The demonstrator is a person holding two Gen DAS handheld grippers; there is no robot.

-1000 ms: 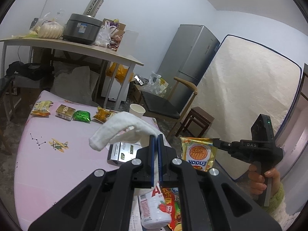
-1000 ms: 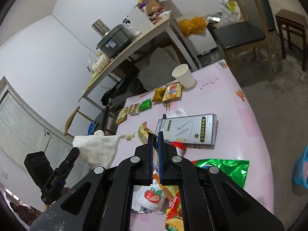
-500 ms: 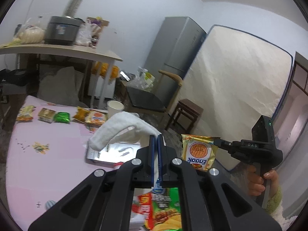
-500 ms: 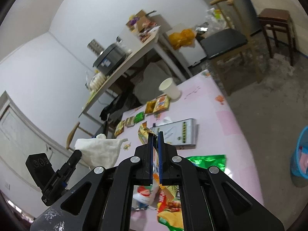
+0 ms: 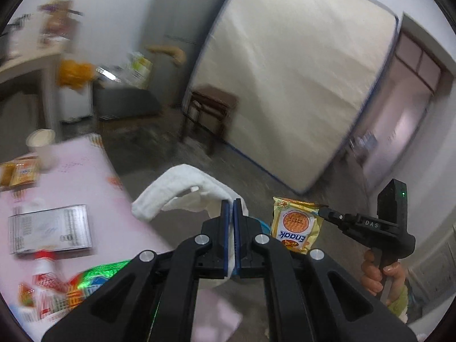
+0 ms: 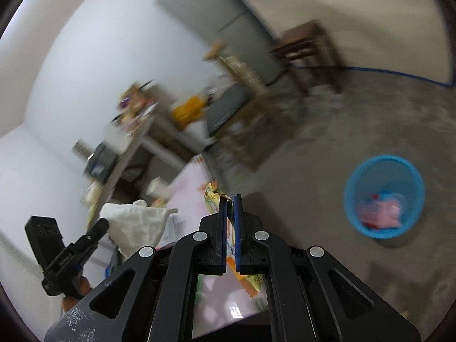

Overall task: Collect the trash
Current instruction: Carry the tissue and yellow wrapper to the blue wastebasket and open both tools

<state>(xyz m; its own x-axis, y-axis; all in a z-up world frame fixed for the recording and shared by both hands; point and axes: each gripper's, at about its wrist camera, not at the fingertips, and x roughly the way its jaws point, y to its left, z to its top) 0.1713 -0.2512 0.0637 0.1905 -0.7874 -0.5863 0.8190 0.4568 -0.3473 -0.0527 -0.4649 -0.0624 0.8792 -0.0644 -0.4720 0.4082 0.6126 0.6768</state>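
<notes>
My left gripper [image 5: 233,203] is shut on a crumpled white tissue [image 5: 182,188], held in the air past the pink table's [image 5: 85,176] right edge. My right gripper [image 6: 229,199] is shut on a yellow Enaak snack packet [image 6: 212,196]; the packet also shows in the left wrist view [image 5: 296,228], hanging from the right gripper [image 5: 323,211]. The tissue and the left gripper [image 6: 102,225] show at the lower left of the right wrist view. A blue trash basket [image 6: 383,171] stands on the floor to the right, with pink trash inside.
On the table lie a silver box [image 5: 48,228], a white bottle [image 5: 42,268], a green wrapper [image 5: 108,268], a paper cup [image 5: 42,142] and small snack packs [image 5: 22,171]. A wooden stool [image 5: 211,111], a chair, a fridge and a leaning mattress [image 5: 290,85] stand beyond.
Both grippers have swung right, away from the table toward the floor. The blue basket has come fully into the right wrist view. Both still hold their items.
</notes>
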